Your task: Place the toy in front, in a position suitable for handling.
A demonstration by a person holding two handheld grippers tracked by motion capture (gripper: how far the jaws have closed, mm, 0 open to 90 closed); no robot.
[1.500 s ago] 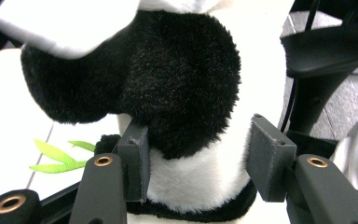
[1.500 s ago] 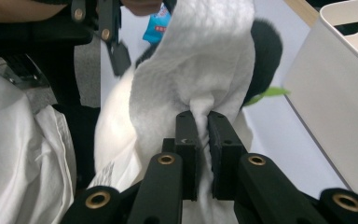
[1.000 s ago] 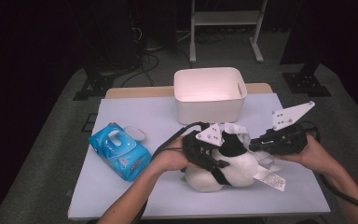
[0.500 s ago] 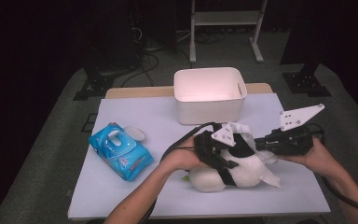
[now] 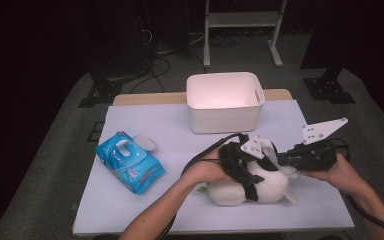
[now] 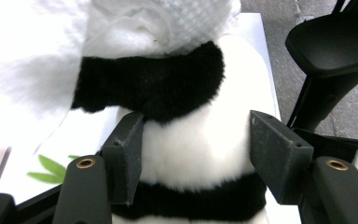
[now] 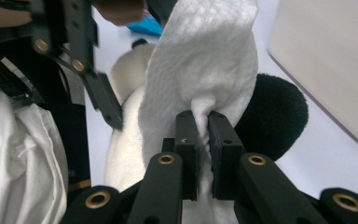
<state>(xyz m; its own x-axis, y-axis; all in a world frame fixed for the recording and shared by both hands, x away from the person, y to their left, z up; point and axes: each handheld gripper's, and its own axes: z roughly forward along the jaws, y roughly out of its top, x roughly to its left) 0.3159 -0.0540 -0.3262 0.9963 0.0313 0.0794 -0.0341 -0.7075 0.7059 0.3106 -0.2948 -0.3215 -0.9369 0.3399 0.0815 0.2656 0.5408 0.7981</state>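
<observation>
White sheeting covers the tabletop (image 5: 145,210); a fuzzy black-and-white panda plush (image 5: 250,187) lies near its front edge. The left gripper (image 6: 193,147) straddles the plush's soft body, fingers (image 6: 126,156) just widened, apart from the fur. The right gripper (image 7: 204,140) pinches a crinkled white wipe (image 7: 205,60) tight. Open room stretches toward the smooth rectangular bin (image 5: 225,117).

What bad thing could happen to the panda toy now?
The left gripper has just been opening its jaws around the plush panda, and its pads look barely on the fur, so the panda might roll or slide while being wiped. The right gripper pinches only a small fold of the white wipe, so a hard rub could pull the wipe loose.
</observation>
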